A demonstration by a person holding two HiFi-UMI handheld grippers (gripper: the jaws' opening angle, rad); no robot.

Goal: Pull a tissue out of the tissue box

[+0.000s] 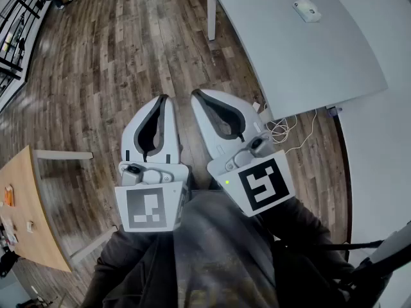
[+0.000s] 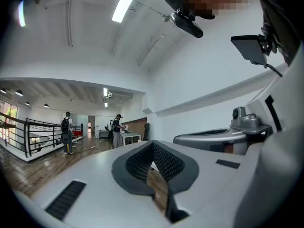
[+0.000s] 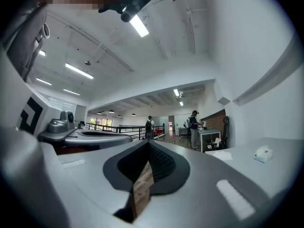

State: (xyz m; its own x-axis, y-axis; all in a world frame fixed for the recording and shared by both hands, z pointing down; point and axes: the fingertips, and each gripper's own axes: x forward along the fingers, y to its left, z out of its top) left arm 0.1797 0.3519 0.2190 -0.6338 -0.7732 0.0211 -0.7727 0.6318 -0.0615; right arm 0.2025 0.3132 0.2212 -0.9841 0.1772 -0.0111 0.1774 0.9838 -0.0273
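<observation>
**A:** Starting at the far left, there's a wooden table (image 1: 26,210) at the person's left side with a few small items on it. I can't make out a box among them.

**B:** Next comes the left gripper (image 1: 164,98), held level in front of the person's chest, over plank floor (image 1: 96,76). Its own camera shows the jaws brought together at the tips, with only floor visible through the hollow between the pads. There's nothing in it.

**A:** Close beside it is the right gripper (image 1: 195,94), and it's the same story. Its jaws are closed tip to tip and empty, pointing out into the room.

**B:** Further right, a tangle of white cables (image 1: 282,130) lies on the floor by the edge of the grey table (image 1: 321,63).

**A:** And toward the far end of that table there's a small white object (image 1: 307,9). Is that the tissue box?

**B:** It's too small to call. It shows in the right gripper view too, off to the right on the tabletop and well apart from the jaws. If that isn't the tissue box, then the box isn't in any view.

**A:** So how far along are we?

**B:** Nowhere yet, I'd say. No tissue is out or even in sight, and neither gripper is near anything. Everything is left to do: reach the box, pinch the tissue and pull it free.

**A:** And with both grippers closed, one has to open first.
</observation>
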